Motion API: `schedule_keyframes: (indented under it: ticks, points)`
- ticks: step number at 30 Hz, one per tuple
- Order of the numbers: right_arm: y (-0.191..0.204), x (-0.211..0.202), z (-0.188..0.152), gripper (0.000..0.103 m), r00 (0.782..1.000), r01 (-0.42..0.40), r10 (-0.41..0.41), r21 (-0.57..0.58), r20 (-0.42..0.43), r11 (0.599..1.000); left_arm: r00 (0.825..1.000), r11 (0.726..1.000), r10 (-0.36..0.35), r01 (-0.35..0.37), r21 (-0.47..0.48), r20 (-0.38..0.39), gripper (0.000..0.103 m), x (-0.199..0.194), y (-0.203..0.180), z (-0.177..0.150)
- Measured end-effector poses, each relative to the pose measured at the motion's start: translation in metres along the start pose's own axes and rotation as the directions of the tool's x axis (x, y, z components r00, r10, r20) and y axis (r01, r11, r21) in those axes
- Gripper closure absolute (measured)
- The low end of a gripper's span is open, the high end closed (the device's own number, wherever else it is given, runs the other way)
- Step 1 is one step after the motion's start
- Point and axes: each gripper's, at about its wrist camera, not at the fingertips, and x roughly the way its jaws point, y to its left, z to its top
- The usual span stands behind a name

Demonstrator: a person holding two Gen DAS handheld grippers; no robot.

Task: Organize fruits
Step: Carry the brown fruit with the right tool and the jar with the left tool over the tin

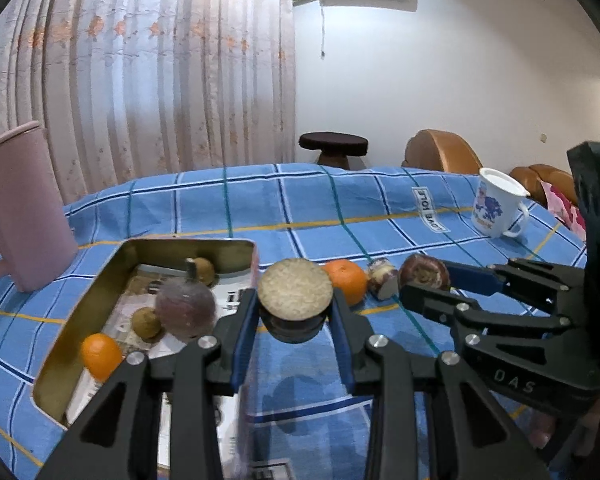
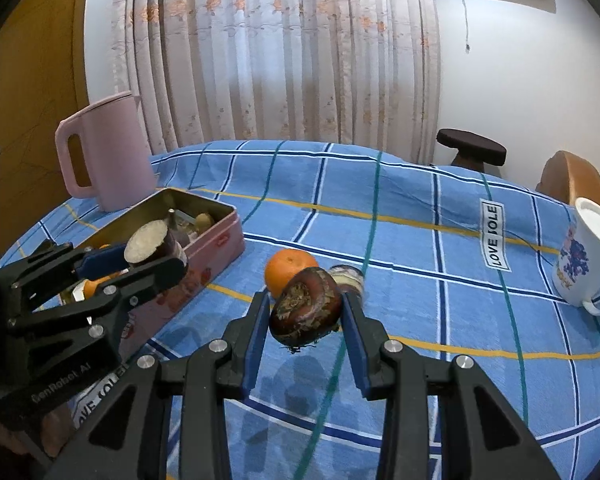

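- Holding a cut piece [image 1: 295, 289], pale face up and dark skin below, between my left fingers [image 1: 296, 312]; the blue pads are pressing on both its sides, with the fingers closed most of the way.
- Hanging that piece above the blue checked surface [image 1: 320, 216], just right of the tin [image 1: 100, 280].
- Gripping a dark reddish-brown fruit [image 2: 306, 308] in my right fingers [image 2: 305, 320], likewise narrowed onto it, lifted clear of the cloth.
- Seeing an orange [image 2: 288, 270] and a small cut chunk [image 2: 348, 276] lying on the surface just behind that fruit.
- Seeing the tin already carrying a purplish round fruit [image 1: 186, 308], two small brown ones [image 1: 146, 322], and another orange [image 1: 100, 356].
- Noticing a pink jug [image 2: 108, 152] standing behind the tin and a white mug [image 2: 588, 256] at the far right.
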Motion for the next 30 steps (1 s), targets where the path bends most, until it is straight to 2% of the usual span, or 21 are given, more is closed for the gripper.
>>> schedule_keyframes:
  ticks: [19,30]
  points:
    - [0.054,0.012,0.037,0.064,0.995,-0.100,0.102,-0.097,0.021,0.990,0.996,0.992,0.093,-0.093,-0.081,-0.004,0.067,-0.018,0.068,0.010]
    - [0.094,0.025,0.052,0.064,0.984,-0.172,0.177,-0.152,0.017,0.973,0.989,0.982,0.143,-0.146,-0.116,-0.035,0.067,-0.018,0.105,0.003]
